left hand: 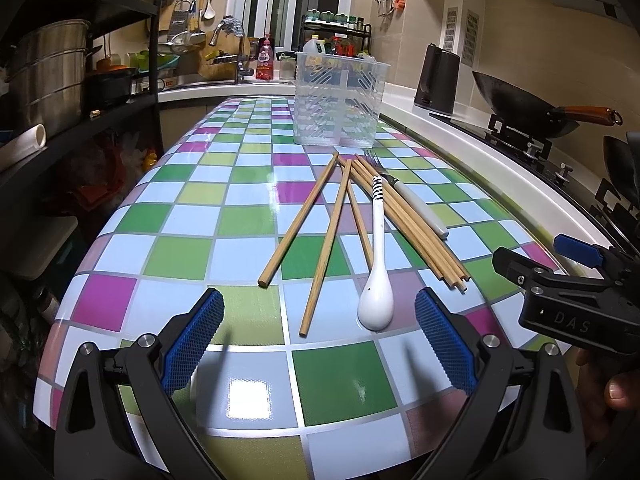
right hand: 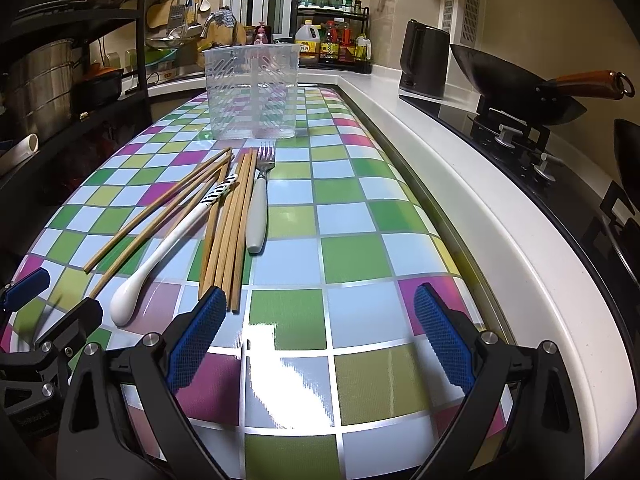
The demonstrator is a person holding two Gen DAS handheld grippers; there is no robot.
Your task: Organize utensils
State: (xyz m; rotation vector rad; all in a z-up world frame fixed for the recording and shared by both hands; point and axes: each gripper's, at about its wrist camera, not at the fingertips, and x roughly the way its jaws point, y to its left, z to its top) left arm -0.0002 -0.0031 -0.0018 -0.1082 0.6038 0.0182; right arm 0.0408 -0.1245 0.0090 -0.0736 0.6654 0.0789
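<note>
A: The table (right hand: 360, 256) is bare along its right edge; only the right view shows that.
B: And the holder (left hand: 338, 100)?
A: Upright at the far end. Chopsticks (left hand: 332, 236), spoon (left hand: 376, 264) and fork (right hand: 258, 204) lie mid-table.
B: Claws?
A: Left claw (left hand: 320, 344) and right claw (right hand: 316, 340) both spread wide, holding nothing.

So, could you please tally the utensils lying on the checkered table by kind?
Light wooden chopsticks: 8 (the bundle overlaps, so this is approximate)
White ceramic spoon with a black-striped handle: 1
Metal fork with a white handle: 1
Total: 10
</note>
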